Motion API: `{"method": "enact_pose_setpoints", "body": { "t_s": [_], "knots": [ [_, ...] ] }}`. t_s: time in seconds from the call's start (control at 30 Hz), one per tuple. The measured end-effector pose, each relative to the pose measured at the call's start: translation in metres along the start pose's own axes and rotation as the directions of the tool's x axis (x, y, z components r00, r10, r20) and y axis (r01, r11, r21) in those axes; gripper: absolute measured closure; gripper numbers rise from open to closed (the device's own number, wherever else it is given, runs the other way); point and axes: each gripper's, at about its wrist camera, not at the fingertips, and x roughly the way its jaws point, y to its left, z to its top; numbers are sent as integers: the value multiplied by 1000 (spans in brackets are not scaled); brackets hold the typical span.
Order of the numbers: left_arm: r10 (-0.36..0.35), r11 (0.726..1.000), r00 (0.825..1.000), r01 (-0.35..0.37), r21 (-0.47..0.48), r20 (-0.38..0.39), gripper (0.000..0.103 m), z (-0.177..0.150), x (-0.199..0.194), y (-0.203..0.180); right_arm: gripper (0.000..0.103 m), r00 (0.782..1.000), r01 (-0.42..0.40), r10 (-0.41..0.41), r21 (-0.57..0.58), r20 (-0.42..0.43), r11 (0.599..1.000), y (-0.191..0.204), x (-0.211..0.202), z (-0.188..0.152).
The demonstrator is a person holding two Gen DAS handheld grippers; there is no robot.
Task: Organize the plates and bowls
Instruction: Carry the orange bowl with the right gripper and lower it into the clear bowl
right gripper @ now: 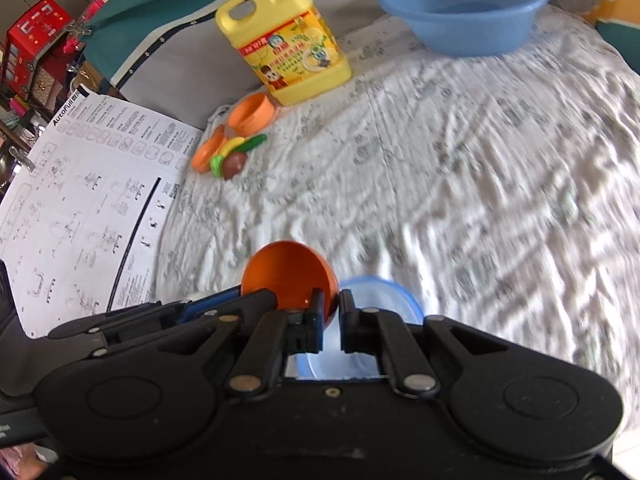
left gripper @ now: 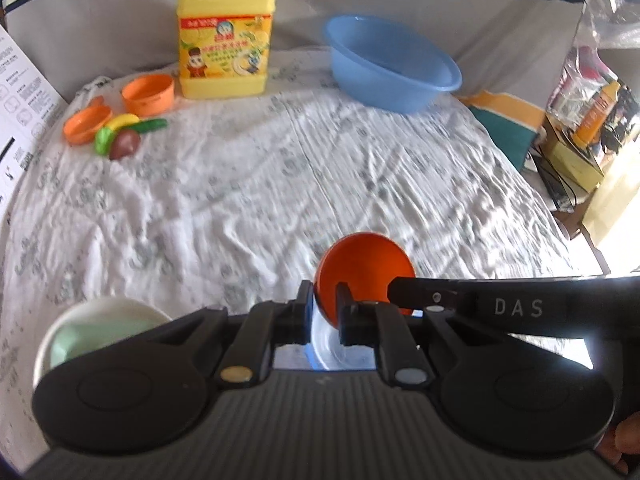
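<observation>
the clear round plastic container with a blue rim (right gripper: pixel 384 292) is mostly hidden behind the black body of the right claw (right gripper: pixel 330 308) and the glossy orange plastic bowl (right gripper: pixel 286 276); how it rests cannot be told. in the left wrist view the pale green bowl with a white rim (left gripper: pixel 100 328) is half covered by the left claw (left gripper: pixel 324 300) housing. the wrinkled white patterned cloth (right gripper: pixel 500 200) smears into motion blur toward its near edge. print on the yellow plastic detergent jug (left gripper: pixel 224 36) is too small to read.
</observation>
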Motion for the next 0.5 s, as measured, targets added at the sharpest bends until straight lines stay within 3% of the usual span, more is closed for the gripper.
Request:
{"method": "enact_pose_setpoints", "body": {
  "t_s": [0.5],
  "knots": [
    [-8,1000,999,8,2,-53,92,-19,10,-12,95,1000,7,-6,39,-26,999,-16,-3,-22]
  ]
}}
